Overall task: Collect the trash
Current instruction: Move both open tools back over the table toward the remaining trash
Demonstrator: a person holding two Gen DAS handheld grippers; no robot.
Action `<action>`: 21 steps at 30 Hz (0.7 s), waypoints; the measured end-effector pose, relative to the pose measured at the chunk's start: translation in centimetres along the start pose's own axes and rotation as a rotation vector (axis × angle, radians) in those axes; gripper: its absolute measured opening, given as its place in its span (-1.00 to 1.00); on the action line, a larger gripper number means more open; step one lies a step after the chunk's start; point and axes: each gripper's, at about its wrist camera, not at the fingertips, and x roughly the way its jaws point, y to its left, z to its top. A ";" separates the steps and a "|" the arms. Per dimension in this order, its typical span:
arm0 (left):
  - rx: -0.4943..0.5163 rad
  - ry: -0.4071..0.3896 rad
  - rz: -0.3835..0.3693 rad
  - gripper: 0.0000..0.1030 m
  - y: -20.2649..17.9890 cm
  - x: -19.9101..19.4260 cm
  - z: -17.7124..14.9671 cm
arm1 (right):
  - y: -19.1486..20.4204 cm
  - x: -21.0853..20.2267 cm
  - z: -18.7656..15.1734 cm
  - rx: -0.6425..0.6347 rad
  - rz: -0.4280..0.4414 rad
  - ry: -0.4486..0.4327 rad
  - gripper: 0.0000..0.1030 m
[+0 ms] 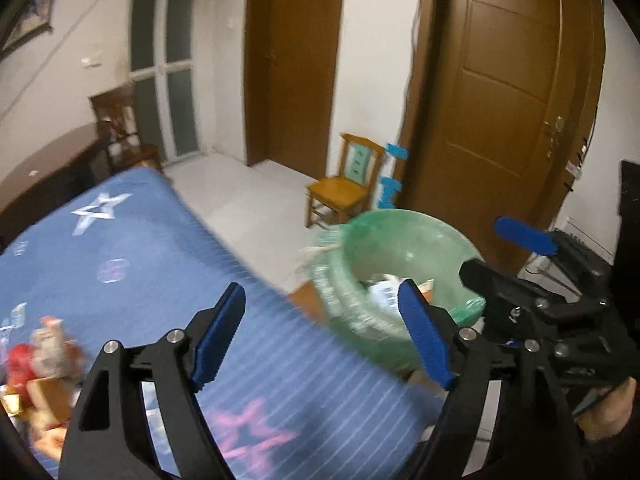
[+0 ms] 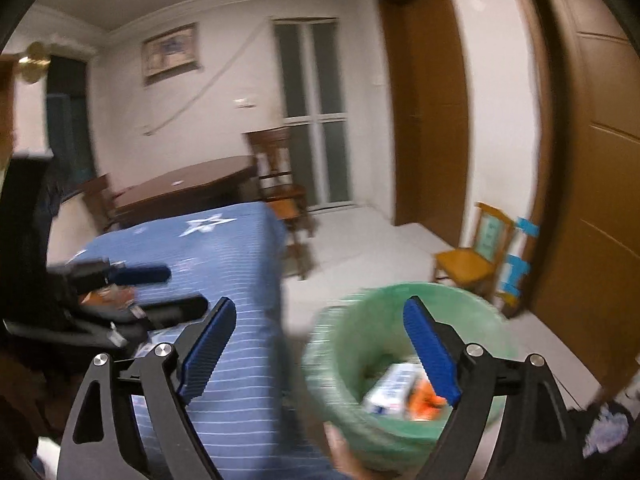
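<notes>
Left gripper (image 1: 322,338) — blue-padded fingers spread wide, nothing between them, over the blue striped star-print bedcover (image 1: 132,264). Right gripper (image 2: 320,354) — fingers likewise spread and empty, above the round bin lined with a green plastic bag (image 2: 360,320), which stands on the pale floor just beside the bed. Inside the bin: a white carton (image 2: 394,394) and orange packaging (image 2: 426,398). Small yellow wooden chair (image 1: 340,188) by the brown door.
</notes>
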 end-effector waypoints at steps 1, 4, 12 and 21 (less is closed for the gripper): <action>-0.011 -0.006 0.017 0.49 1.5 -1.2 -0.4 | 1.1 0.1 0.0 -0.014 0.021 0.005 0.67; -0.050 -0.014 0.102 0.51 6.8 -4.3 -2.0 | 4.9 1.3 -0.4 -0.061 0.094 0.039 0.67; -0.203 0.101 0.415 0.52 23.8 -10.7 -9.8 | 13.9 3.6 0.6 -0.185 0.257 0.105 0.67; -0.184 0.244 0.489 0.52 32.4 -12.5 -15.3 | 23.7 7.5 3.9 -0.286 0.441 0.150 0.73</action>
